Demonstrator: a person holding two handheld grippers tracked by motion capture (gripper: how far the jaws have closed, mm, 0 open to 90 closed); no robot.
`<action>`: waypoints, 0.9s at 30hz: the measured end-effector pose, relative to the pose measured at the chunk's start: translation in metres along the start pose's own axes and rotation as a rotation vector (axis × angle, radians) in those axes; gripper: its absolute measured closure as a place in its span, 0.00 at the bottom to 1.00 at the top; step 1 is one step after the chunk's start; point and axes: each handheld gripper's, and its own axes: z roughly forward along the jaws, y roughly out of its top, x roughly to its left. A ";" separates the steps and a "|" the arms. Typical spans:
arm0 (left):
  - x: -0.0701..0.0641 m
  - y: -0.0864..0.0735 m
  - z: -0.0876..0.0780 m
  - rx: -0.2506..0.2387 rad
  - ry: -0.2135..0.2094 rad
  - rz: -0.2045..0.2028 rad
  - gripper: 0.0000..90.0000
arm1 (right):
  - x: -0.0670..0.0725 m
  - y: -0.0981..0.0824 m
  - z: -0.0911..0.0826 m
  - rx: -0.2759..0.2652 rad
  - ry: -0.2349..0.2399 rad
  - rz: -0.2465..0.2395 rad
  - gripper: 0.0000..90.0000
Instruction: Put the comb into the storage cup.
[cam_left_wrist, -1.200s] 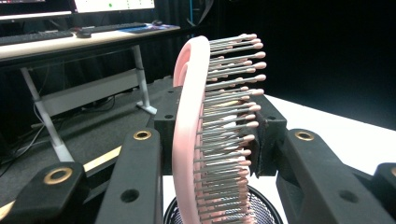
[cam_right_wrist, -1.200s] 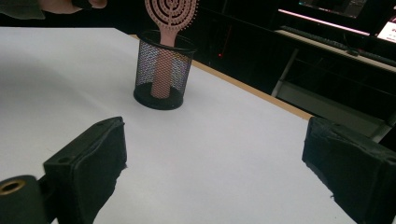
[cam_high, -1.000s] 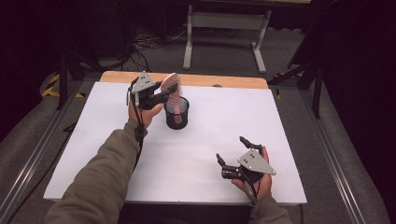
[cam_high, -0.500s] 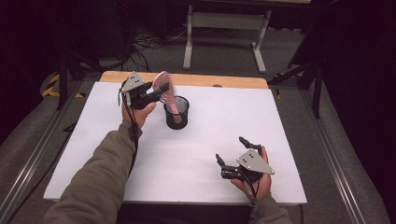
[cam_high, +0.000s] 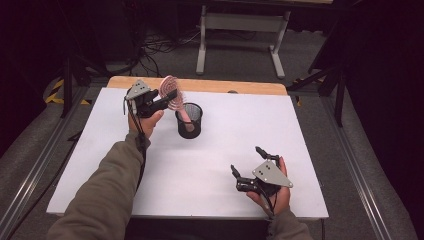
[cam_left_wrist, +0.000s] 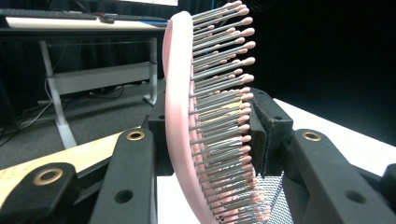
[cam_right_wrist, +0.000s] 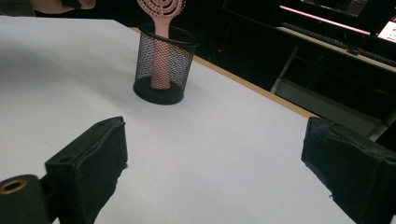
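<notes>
- Left gripper (cam_high: 167, 96): your jaws stand on either side of the brush (cam_left_wrist: 187, 116) head, one pad at its smooth pink back, the other at the bristle tips (from the left gripper view it is hard to tell whether they press or merely flank it; read as a light hold).
- Brush: handle down inside the cup (cam_high: 189, 120), head above the rim and tilted toward your left hand (cam_high: 145, 122).
- Cup: black mesh, upright on the white table (cam_high: 210, 170), toward the far left; the right gripper view shows the handle resting on its floor.
- Step in hand, as judged: the brush is seated in the cup, and letting go is what remains.
- Next move: spread the jaws fully, then draw back without catching the bristles, or the cup may tip.
- Right gripper (cam_high: 247, 167): jaws wide, nothing between them, low over the near right of the table, well apart from the cup.
</notes>
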 end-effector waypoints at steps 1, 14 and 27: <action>0.003 -0.001 -0.002 0.001 0.005 -0.011 0.66 | 0.001 0.000 0.000 0.001 0.001 0.002 0.08; 0.006 -0.005 -0.005 0.000 0.007 -0.031 0.65 | 0.002 0.000 0.001 0.003 0.001 -0.002 0.08; 0.000 -0.001 -0.003 0.031 0.023 0.004 0.57 | 0.001 0.000 0.001 0.001 0.002 0.001 0.08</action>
